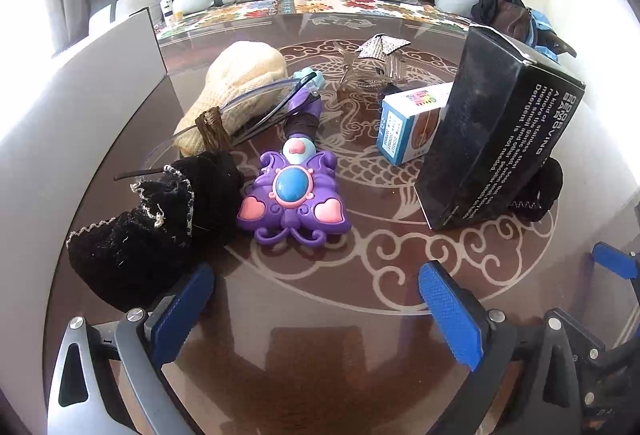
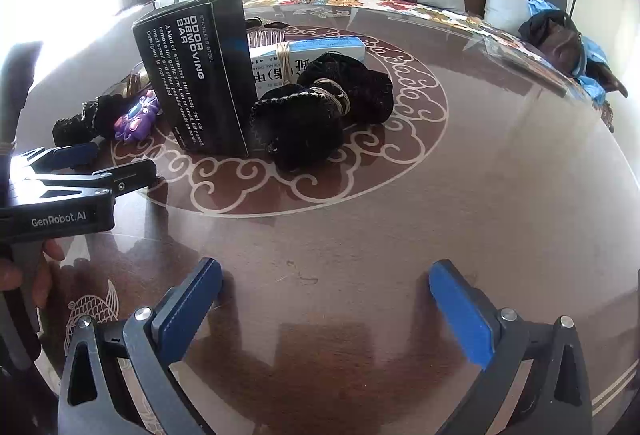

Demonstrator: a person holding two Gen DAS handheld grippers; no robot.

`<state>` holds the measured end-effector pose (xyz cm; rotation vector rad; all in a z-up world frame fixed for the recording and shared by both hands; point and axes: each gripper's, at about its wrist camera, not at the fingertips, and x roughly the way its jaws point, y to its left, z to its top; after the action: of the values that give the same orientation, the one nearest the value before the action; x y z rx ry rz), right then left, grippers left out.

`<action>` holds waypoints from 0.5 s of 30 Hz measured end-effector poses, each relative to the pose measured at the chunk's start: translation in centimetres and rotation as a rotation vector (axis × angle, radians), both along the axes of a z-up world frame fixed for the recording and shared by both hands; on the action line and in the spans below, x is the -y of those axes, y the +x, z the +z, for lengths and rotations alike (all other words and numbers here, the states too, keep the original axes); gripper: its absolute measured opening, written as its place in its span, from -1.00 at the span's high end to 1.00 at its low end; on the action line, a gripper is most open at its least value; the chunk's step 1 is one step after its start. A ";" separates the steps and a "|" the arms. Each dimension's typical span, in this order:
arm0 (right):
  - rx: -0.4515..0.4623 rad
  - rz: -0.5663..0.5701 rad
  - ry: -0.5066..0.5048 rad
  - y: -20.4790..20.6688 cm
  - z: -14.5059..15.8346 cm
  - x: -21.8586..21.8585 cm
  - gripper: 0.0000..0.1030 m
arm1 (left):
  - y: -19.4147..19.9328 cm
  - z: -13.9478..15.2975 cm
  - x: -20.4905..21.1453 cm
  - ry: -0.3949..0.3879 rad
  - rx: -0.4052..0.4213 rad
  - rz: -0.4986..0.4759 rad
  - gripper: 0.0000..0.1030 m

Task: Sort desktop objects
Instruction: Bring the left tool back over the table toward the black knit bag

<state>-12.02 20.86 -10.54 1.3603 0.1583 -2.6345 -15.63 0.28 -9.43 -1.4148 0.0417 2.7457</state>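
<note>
A: Both the left gripper (image 1: 316, 309) and right gripper (image 2: 326, 305) hang with jaws spread, empty, over the glossy brown desk (image 2: 500, 163).

B: The tall black cardboard box (image 1: 496, 139) stands tilted mid-desk, leaning on the black knitted pouch (image 2: 298, 131); a nudge could topple it onto the purple plastic butterfly toy (image 1: 294, 195).

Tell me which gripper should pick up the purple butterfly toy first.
Probably left. The left gripper stands open with the purple butterfly toy just ahead of it; from the right gripper the toy sits far left, half hidden by the black box.

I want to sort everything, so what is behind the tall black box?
Behind the black box lie a white-and-blue carton and black knitted pieces. The box covers part of the carton.
</note>
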 end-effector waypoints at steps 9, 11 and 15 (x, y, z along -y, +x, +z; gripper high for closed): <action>0.000 0.000 0.000 0.1 0.0 0.0 -1.00 | 0.1 0.0 -0.1 0.000 0.000 0.000 -1.00; 0.000 0.000 0.000 0.1 0.0 0.0 -1.00 | 0.2 0.0 -0.1 0.000 0.000 0.000 -1.00; 0.000 0.001 0.000 0.1 0.0 0.0 -1.00 | 0.2 0.0 -0.1 -0.001 0.000 0.000 -1.00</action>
<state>-11.89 20.82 -10.55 1.3596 0.1592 -2.6344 -15.41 0.38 -9.44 -1.4152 0.0424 2.7458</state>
